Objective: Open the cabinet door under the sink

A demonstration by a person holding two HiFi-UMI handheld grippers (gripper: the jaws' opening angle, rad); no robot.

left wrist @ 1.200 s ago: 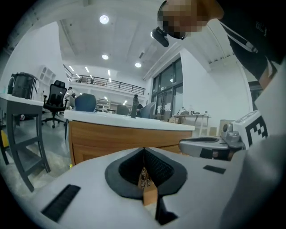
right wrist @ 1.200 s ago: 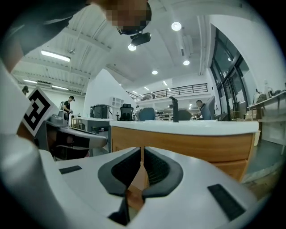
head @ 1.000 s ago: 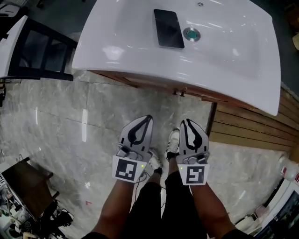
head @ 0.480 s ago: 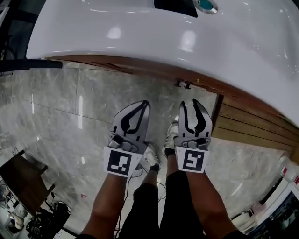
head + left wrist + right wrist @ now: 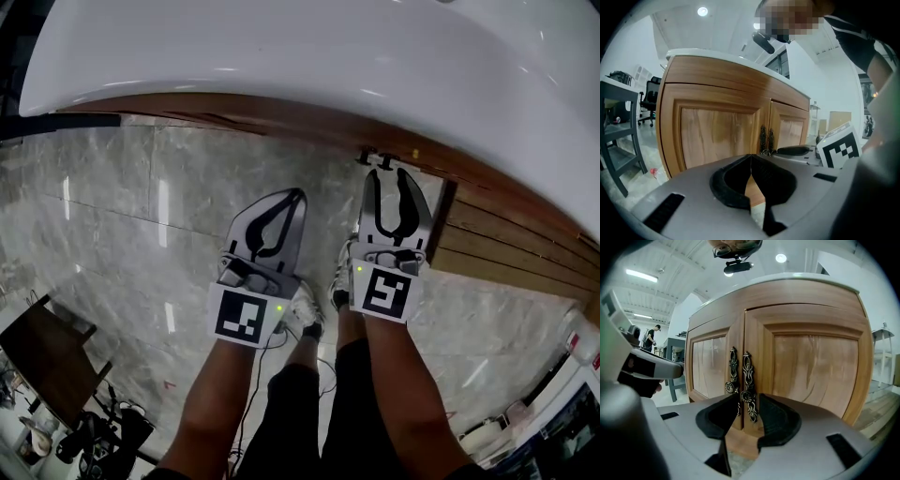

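**Now at the cabinet doors, right jaws slightly apart**

Head view: my left gripper (image 5: pixel 292 197) and right gripper (image 5: pixel 389 175) hang over a veined grey marble floor (image 5: pixel 122 234), just under the glossy white sink (image 5: pixel 281 47). Slatted wooden planks (image 5: pixel 497 248) lie to the right.

Left gripper view: my jaws are pressed together and empty, facing the panelled wooden left door (image 5: pixel 717 126).

Right gripper view: my jaws have just been opening and stand slightly apart. The right door's ornate dark metal handle (image 5: pixel 749 385) shows in the gap, with the pads not on it.

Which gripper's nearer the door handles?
Right. The right gripper sits just short of the handles, jaws just opening, nothing between them; left gripper is farther back, to their left.
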